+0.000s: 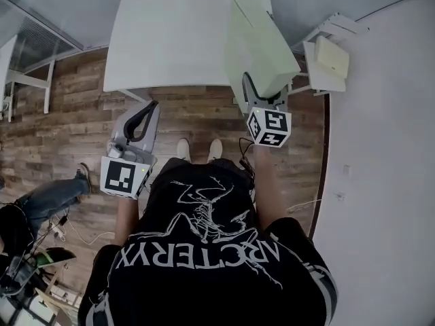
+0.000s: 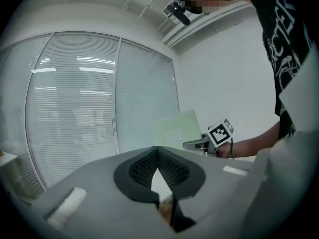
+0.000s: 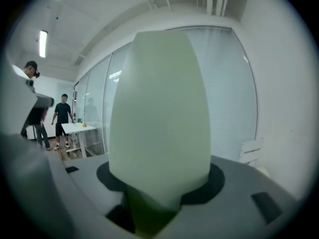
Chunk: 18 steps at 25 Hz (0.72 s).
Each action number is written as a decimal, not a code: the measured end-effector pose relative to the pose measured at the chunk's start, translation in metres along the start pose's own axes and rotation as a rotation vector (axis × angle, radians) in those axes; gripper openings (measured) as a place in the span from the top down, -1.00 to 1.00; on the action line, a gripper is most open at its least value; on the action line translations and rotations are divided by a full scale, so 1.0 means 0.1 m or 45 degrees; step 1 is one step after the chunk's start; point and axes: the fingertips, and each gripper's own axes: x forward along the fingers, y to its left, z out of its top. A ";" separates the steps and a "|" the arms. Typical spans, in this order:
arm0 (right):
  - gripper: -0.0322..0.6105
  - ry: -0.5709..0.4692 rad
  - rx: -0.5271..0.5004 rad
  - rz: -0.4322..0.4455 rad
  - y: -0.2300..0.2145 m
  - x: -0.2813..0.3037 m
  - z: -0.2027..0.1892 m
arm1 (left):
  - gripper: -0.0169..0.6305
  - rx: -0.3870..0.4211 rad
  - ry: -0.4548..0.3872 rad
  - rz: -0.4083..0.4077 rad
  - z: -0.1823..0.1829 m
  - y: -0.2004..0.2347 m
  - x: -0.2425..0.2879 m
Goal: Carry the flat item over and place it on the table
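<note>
Am seeing white table (image 1: 170,39) filling upper centre of head view, wood-plank floor (image 1: 68,121) below it. Glass wall with blinds (image 2: 75,108) showing at left of left gripper view. Am holding pale green flat panel (image 1: 258,39), plain and matte, at upper right by table's right edge. Right gripper (image 1: 262,92) is clenching its lower edge. Left gripper (image 1: 144,114) is hanging at centre left, jaw tips pressed together, nothing between.

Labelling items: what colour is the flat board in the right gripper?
Pale green; the board shows best in the right gripper view.

Left tongs (image 2: 158,150) meet at the tips, empty; window blinds (image 2: 75,113) stand behind.
</note>
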 end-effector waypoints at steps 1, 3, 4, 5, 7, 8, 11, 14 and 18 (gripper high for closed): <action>0.08 0.020 -0.007 -0.023 -0.06 0.13 -0.12 | 0.93 -0.007 0.016 0.010 -0.02 -0.01 -0.02; 0.08 0.037 -0.010 -0.060 -0.14 0.38 -0.28 | 0.93 -0.026 0.065 0.033 -0.05 -0.01 -0.08; 0.08 0.032 -0.003 -0.071 -0.17 0.50 -0.32 | 0.93 -0.024 0.082 0.046 -0.06 0.01 -0.11; 0.08 0.022 0.006 -0.079 -0.19 0.60 -0.35 | 0.93 -0.017 0.093 0.061 -0.07 0.03 -0.14; 0.08 0.003 0.015 -0.091 -0.23 0.82 -0.38 | 0.93 0.004 0.105 0.085 -0.11 0.08 -0.17; 0.08 0.003 0.015 -0.098 -0.25 0.93 -0.40 | 0.93 0.016 0.111 0.093 -0.13 0.10 -0.18; 0.08 0.042 0.006 -0.118 -0.27 1.21 -0.51 | 0.93 0.005 0.140 0.116 -0.19 0.17 -0.18; 0.08 0.041 -0.015 -0.126 -0.27 1.38 -0.55 | 0.93 -0.024 0.158 0.123 -0.25 0.26 -0.15; 0.08 0.012 -0.050 -0.078 -0.26 1.47 -0.67 | 0.93 -0.082 0.193 0.116 -0.30 0.27 -0.06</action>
